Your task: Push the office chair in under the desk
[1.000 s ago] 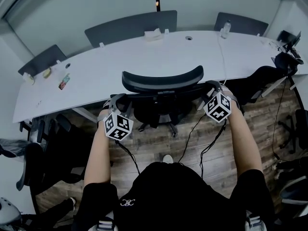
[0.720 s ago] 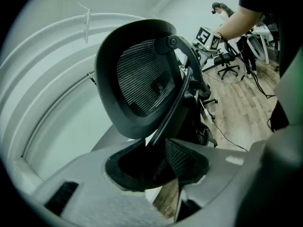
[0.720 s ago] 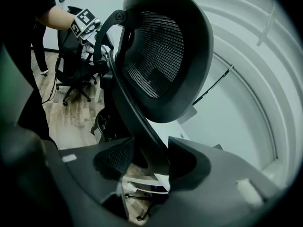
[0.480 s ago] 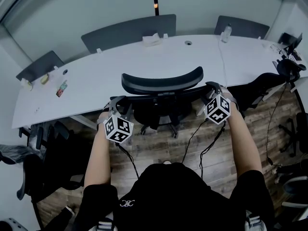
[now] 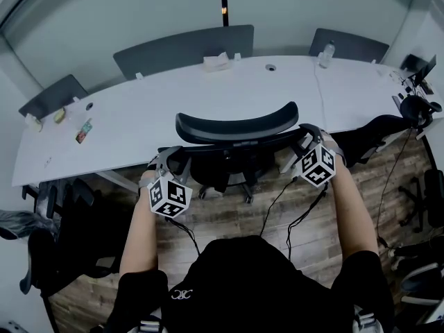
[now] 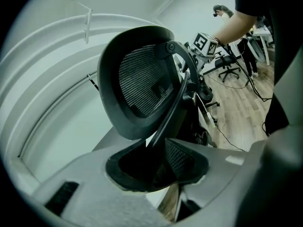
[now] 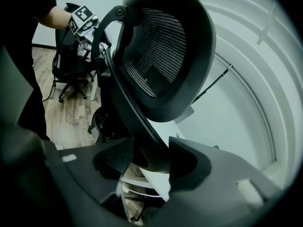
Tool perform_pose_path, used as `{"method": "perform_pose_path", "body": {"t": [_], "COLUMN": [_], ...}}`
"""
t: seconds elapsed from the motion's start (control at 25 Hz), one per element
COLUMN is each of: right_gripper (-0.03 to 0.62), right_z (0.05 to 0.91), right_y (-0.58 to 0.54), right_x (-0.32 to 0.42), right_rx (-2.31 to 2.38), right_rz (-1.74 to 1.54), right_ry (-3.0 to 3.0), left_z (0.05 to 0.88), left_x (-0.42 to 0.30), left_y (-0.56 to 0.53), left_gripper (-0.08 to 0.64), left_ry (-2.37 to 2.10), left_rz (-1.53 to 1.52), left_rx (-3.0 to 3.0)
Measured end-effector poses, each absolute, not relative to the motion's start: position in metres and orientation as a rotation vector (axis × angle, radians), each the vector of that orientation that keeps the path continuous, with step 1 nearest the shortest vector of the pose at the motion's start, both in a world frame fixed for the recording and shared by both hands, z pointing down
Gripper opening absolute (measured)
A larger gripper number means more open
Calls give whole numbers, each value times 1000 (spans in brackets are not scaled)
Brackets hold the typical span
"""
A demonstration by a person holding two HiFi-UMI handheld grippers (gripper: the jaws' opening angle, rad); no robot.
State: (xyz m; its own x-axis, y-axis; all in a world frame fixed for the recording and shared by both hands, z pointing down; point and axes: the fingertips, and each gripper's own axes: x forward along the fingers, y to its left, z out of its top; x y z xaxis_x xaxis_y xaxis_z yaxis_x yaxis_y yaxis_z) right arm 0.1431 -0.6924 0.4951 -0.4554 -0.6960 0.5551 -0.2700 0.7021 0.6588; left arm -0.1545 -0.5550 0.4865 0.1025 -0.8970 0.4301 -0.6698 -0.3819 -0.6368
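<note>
- Office chair [image 5: 234, 127]: stood on the wooden floor [image 5: 229, 217] at about the middle of the bench's [image 5: 173, 99] near edge, its back towards the person. The curved top of the backrest overlapped that edge in the head view. The wheeled base remained on open floor, so the push was judged only partly done.
- Left gripper [image 6: 158, 167]: jaws pinched the dark frame at the left side of the backrest, with the frame strut running up between the pads.
- Right gripper [image 7: 147, 162]: jaws stood wider but likewise clamped on the frame rail at the backrest's right side. Neither gripper was empty.
- Hazard 1, swivel: the seat turned freely on its column, so an uneven push from the two sides would probably rotate the chair rather than roll it straight under.
- Hazard 2, slip: the frame looked smooth and narrow. A hard shove could let either pair of jaws slide off it.
- Hazard 3, snag: the cables [image 5: 277, 200] hung from the grippers close to the base, and a wheel might catch on one.
- Hazard 4, collision: whether the armrests would clear the bench's near edge could not be told. The neighbouring black chair [image 5: 378, 127] sat near the right gripper and might be struck if the chair drifted right.
</note>
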Motion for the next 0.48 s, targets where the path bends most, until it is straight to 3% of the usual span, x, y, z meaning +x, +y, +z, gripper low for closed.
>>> {"method": "perform_pose_path", "body": {"t": [0.48], "right_gripper": [230], "right_z": [493], "right_y": [-692], "right_x": [144], "right_rx": [779], "right_rz": [-647], "right_ry": [-2065], "left_z": [486], "left_x": [-154], "left_y": [-555], "left_gripper": [126], "left_ry": [1650], "left_rz": [-1157], "left_rx": [-2095]}}
